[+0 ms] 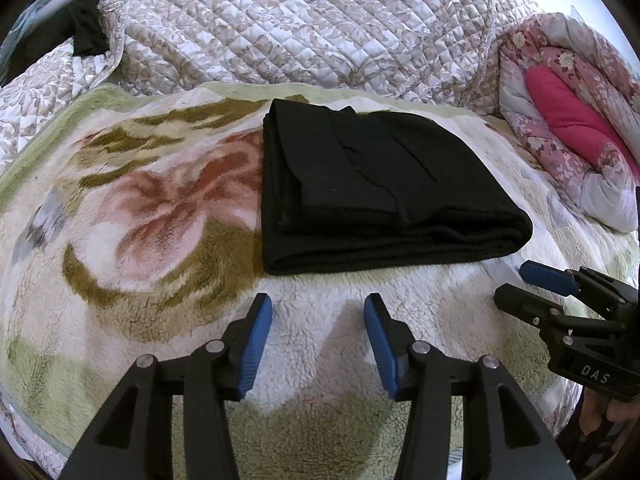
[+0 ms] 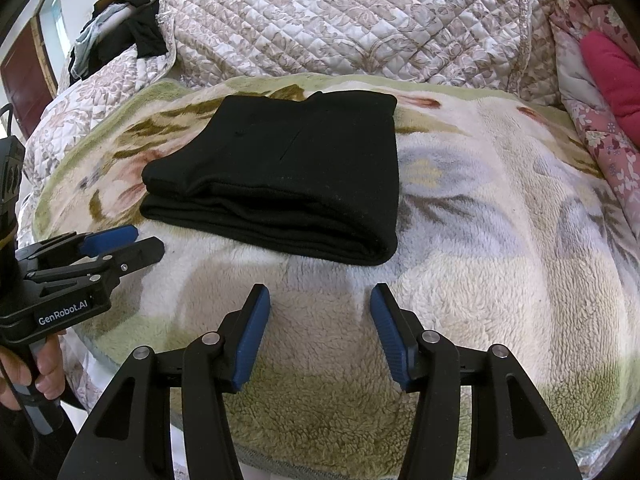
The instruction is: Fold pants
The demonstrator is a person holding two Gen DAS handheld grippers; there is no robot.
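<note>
The folded pants lie just ahead of both empty, open grippers, left and right, long axis crosswise, neither clearly nearer.

pink quilt cut by right edge; dark clothes at back indistinct

The left gripper and the right gripper look alike: black angular linkage arms with round silver screws behind the jaws, and ribbed blue pads inside. White letters "GenRobot.AI" mark the left body, "DAS" the right body.
</note>
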